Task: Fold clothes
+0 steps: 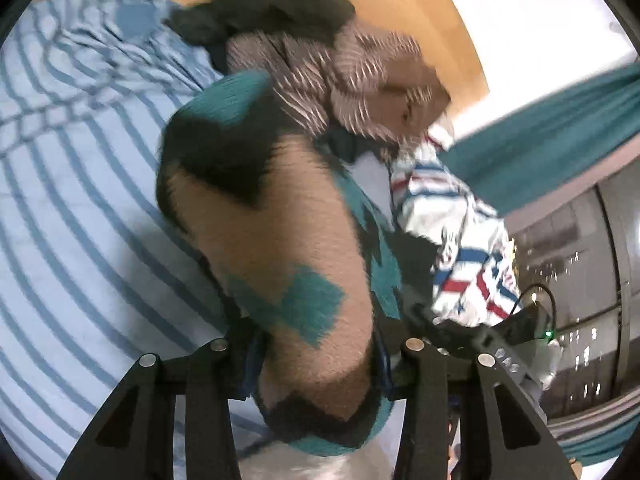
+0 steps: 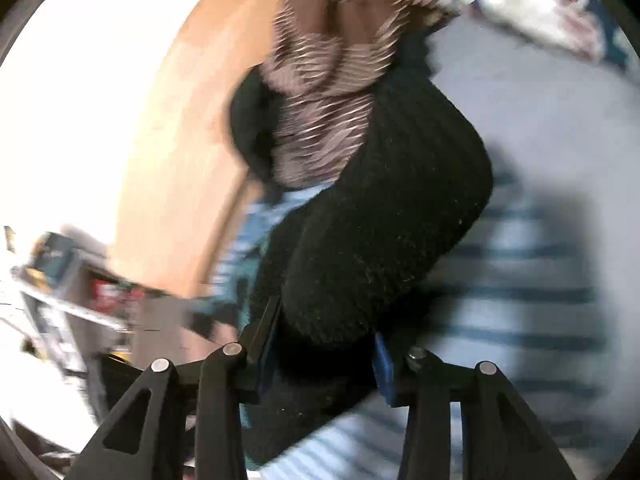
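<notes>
Lifting a knit sweater (image 1: 276, 240) off the striped bed sheet (image 1: 72, 184), both grippers pinch its fabric so it can hang free for folding. Left gripper (image 1: 316, 364) jaws are clamped on the tan-and-teal part, right gripper (image 2: 324, 354) jaws on the black part; both tilt downward.

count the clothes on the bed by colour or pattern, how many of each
teal, tan and black knit: 1
brown with thin white stripes: 1
white with red and blue stripes: 1
plain black knit: 1
total: 4, as far as the blur allows; all over the blue striped sheet
</notes>
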Tool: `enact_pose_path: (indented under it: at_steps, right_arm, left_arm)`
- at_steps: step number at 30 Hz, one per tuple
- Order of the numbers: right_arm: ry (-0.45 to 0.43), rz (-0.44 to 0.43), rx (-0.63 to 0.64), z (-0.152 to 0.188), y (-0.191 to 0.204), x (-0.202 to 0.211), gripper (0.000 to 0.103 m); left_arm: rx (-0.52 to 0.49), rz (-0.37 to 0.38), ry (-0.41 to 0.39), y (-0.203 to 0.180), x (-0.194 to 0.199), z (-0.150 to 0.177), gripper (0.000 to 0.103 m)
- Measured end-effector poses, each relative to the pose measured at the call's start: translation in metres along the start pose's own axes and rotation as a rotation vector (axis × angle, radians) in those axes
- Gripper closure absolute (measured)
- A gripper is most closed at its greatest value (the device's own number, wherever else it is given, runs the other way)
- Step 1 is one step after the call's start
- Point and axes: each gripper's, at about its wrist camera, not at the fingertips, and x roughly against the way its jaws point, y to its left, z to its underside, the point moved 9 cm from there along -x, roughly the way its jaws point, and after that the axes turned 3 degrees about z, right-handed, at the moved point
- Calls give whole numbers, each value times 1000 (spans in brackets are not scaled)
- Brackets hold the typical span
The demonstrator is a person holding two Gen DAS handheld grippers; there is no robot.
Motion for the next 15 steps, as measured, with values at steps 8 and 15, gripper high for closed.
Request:
enact_pose_path:
  at_steps: [8, 15]
  right_arm:
    - [95, -57, -196, 9, -65, 14, 55]
    - [171, -41, -54, 40, -23, -42, 55]
  left_arm:
    - [139, -34, 51, 31, -24, 28, 60]
    - [339, 9, -28, 94, 12, 20, 61]
